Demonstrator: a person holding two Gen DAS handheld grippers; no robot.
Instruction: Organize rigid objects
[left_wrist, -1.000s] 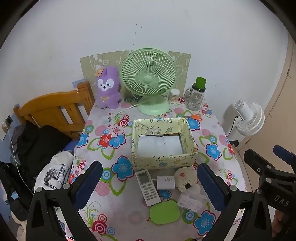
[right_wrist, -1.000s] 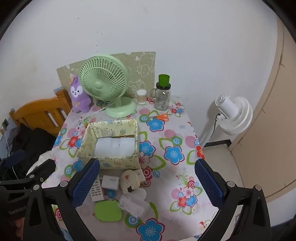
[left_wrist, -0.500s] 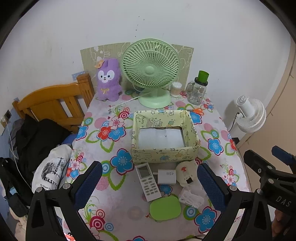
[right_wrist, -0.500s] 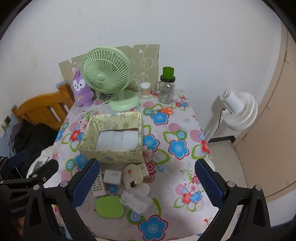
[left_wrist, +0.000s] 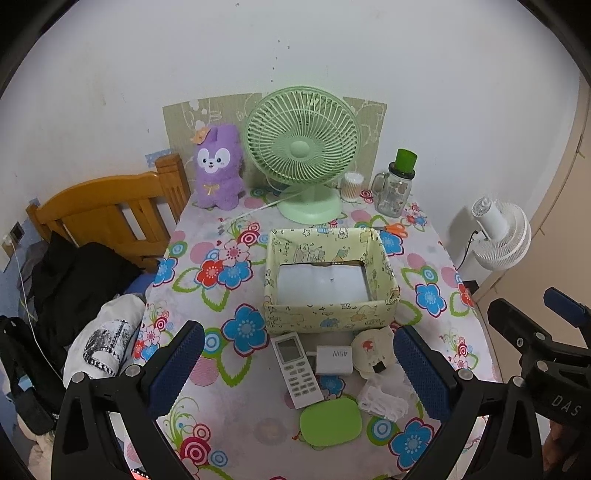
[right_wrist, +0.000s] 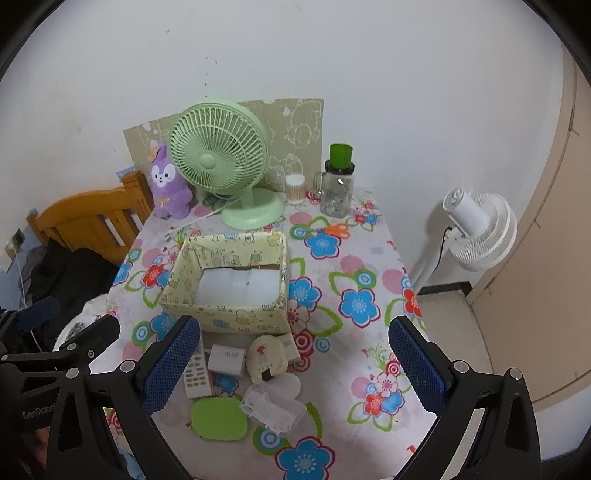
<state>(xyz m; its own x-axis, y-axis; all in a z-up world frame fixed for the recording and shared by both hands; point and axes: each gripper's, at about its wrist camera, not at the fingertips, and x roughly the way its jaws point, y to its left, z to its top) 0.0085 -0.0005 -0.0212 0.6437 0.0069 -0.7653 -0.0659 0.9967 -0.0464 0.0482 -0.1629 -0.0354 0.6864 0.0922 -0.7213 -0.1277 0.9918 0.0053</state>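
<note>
A yellow patterned box (left_wrist: 330, 314) (right_wrist: 236, 317) stands open in the middle of the flowered table (left_wrist: 207, 295), with a white liner inside. In front of it lie a white remote (left_wrist: 297, 369) (right_wrist: 195, 373), a white charger block (left_wrist: 332, 360) (right_wrist: 226, 358), a cream round gadget (left_wrist: 373, 352) (right_wrist: 266, 358), a clear plastic case (left_wrist: 384, 400) (right_wrist: 271, 406) and a green flat case (left_wrist: 330, 422) (right_wrist: 218, 419). My left gripper (left_wrist: 295, 373) and right gripper (right_wrist: 293, 367) are both open and empty, held above the table's near edge.
A green desk fan (left_wrist: 303, 155), a purple plush (left_wrist: 218, 166), a cotton-swab jar (left_wrist: 352, 186), a green-lidded glass jar (left_wrist: 397, 184) and orange scissors (left_wrist: 395, 229) stand at the back. A wooden bed frame (left_wrist: 107, 210) with clothes is left. A white floor fan (left_wrist: 498, 236) is right.
Both grippers have risen and pulled back a little, so the table sits lower and smaller in both views. Nothing on the table has moved.
</note>
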